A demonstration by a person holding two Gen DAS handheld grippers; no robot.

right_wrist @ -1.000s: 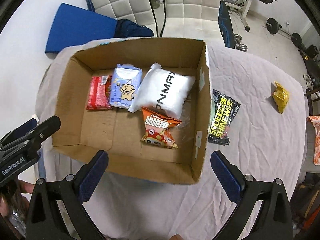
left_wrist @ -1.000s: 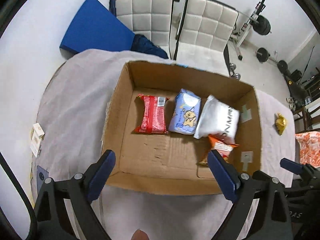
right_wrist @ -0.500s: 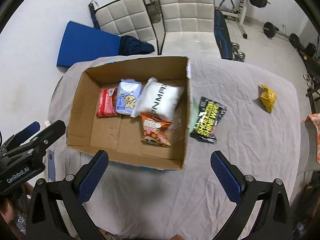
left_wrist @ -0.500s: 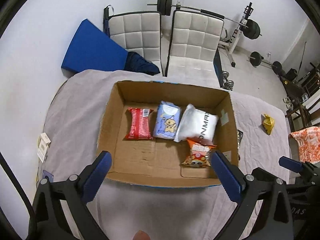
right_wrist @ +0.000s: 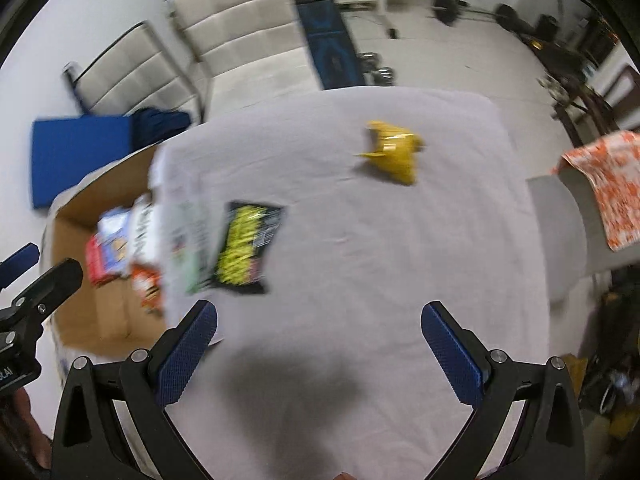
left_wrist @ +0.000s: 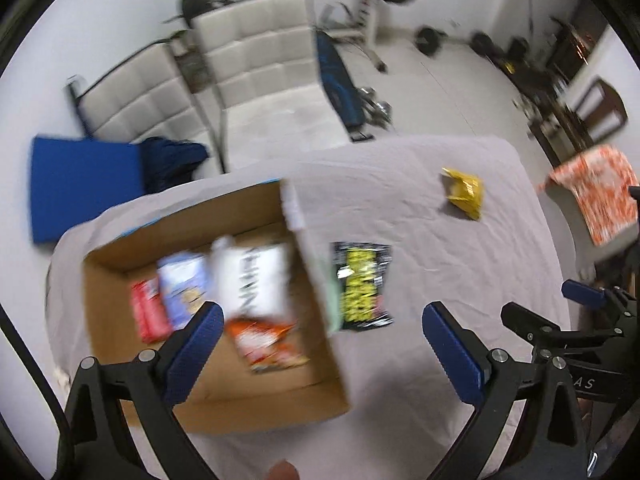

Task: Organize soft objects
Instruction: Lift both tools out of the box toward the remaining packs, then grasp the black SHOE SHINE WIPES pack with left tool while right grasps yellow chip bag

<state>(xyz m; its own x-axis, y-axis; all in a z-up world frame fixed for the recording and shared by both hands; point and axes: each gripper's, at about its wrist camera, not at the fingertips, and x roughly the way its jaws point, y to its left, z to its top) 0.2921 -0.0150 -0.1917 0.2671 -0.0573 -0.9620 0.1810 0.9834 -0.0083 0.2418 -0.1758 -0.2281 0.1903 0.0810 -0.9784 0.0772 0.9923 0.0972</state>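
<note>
Both cameras have swung to the right since half a second ago, so the cardboard box now sits low on the left and more of the cloth-covered table shows. In the left wrist view the picture is blurry. The left gripper hangs above the table with its two blue fingers spread wide and nothing between them. Inside the box lie a red packet, a light blue packet, a white bag and an orange snack bag, all close together. A black and yellow packet lies on the cloth just beside the box's right wall. A small yellow packet lies well apart from the box, far across the table. In the right wrist view the right gripper is also wide open and empty over bare cloth. The box is at the left edge, the black and yellow packet right next to it, and the yellow packet farther away. Two white chairs stand behind the table.
</note>
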